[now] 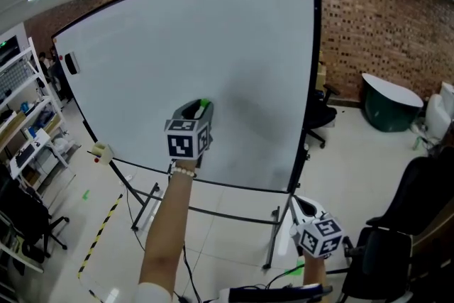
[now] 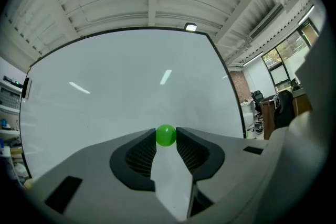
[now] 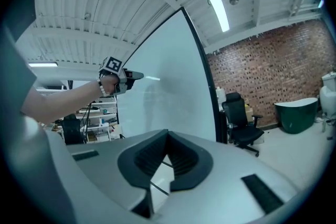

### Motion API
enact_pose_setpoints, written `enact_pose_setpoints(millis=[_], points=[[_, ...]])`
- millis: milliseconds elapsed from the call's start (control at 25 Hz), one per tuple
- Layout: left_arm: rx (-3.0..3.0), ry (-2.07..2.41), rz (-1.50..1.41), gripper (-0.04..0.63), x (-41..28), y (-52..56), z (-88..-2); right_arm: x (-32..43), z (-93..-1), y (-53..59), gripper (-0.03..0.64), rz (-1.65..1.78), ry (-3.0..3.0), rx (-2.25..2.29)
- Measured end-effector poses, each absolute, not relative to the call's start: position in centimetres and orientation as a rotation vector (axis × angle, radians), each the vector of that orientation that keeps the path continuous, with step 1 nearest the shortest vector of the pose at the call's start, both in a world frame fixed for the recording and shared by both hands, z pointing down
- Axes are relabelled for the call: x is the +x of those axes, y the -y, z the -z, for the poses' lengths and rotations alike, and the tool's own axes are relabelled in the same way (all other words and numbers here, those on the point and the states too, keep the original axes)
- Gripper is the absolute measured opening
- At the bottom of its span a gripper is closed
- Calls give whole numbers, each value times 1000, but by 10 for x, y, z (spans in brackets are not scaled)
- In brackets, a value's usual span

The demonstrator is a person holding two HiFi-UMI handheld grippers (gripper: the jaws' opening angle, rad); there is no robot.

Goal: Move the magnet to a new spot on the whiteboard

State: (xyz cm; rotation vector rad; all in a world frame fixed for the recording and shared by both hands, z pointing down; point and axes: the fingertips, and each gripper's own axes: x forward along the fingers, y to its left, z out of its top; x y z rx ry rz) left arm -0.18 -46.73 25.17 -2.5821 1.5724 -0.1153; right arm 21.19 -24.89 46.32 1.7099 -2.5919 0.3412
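A large whiteboard [image 1: 198,39] on a wheeled stand fills the middle of the head view. My left gripper [image 1: 201,107] is raised to the board's lower middle, shut on a small green ball magnet [image 1: 205,104]. In the left gripper view the magnet [image 2: 166,135] sits pinched between the two dark jaw tips, right in front of the whiteboard [image 2: 131,81]. My right gripper [image 1: 301,204] hangs low at the right, off the board. Its jaws [image 3: 167,135] are shut with nothing between them. From there, the left gripper [image 3: 135,75] shows against the whiteboard [image 3: 168,92].
A black eraser [image 1: 71,63] sticks to the board's upper left. Shelving [image 1: 28,117] stands at the left and black office chairs [image 1: 319,113] to the right of the board. A dark green tub [image 1: 386,106] sits by the brick wall [image 1: 383,10]. Striped tape [image 1: 99,234] marks the floor.
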Motion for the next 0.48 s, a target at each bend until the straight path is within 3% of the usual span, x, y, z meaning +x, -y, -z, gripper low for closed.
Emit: enact_pose_setpoints(millis=[480], points=[[-2494,-1647,105,120,5,530,-226,256,-479,270,8,-365,2563,1749]])
